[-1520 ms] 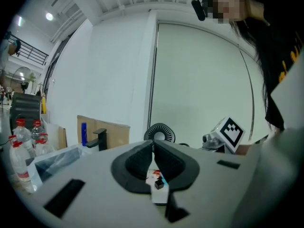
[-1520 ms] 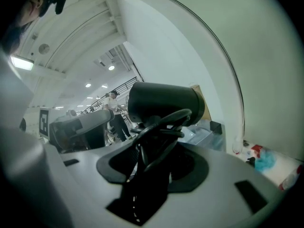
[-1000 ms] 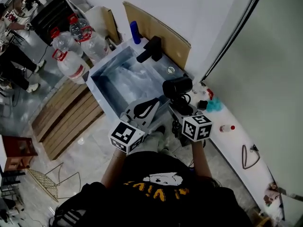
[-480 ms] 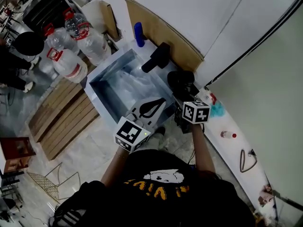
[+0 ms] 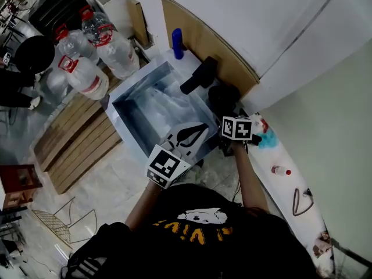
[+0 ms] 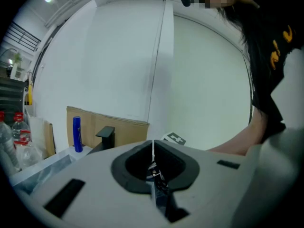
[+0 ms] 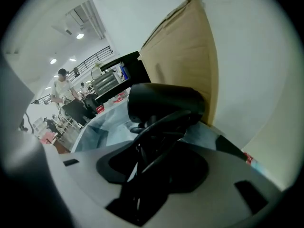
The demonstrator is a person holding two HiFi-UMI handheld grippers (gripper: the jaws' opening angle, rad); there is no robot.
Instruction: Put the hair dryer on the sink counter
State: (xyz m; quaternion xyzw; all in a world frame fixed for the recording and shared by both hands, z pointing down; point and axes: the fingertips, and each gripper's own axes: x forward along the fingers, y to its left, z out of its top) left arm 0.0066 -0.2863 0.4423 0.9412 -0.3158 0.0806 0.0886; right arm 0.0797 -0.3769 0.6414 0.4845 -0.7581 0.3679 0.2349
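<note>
Mid-carry here, not placing yet. Clamping the dryer (image 5: 224, 96) by the handle in the right tool (image 5: 225, 120), jaws standing fairly wide around it and pinching a few loops of cord (image 7: 156, 127) along with it, going by the right gripper view. Hanging the dryer in the air at the far right corner of the sink (image 5: 129, 133), just right of the faucet (image 5: 197, 77) and close to the cardboard (image 5: 200, 34) behind. Not resting on anything, as far as can be made out from the head view.

Doing nothing much with the left tool (image 5: 200, 129): closed up tight, nothing in it, hovering over the near right rim of the sink.

Next up, probably: bringing the dryer down onto the bench (image 5: 185, 64) beside the basin, somewhere right of the faucet. Needing a slow drop until the body is properly sitting flat, and only then opening up. Worth watching that cord, looking likely to snag in the jaws on the way out and drag the dryer toward the basin. Also worth keeping clear of the faucet and the bottle (image 5: 178, 42) further left.
</note>
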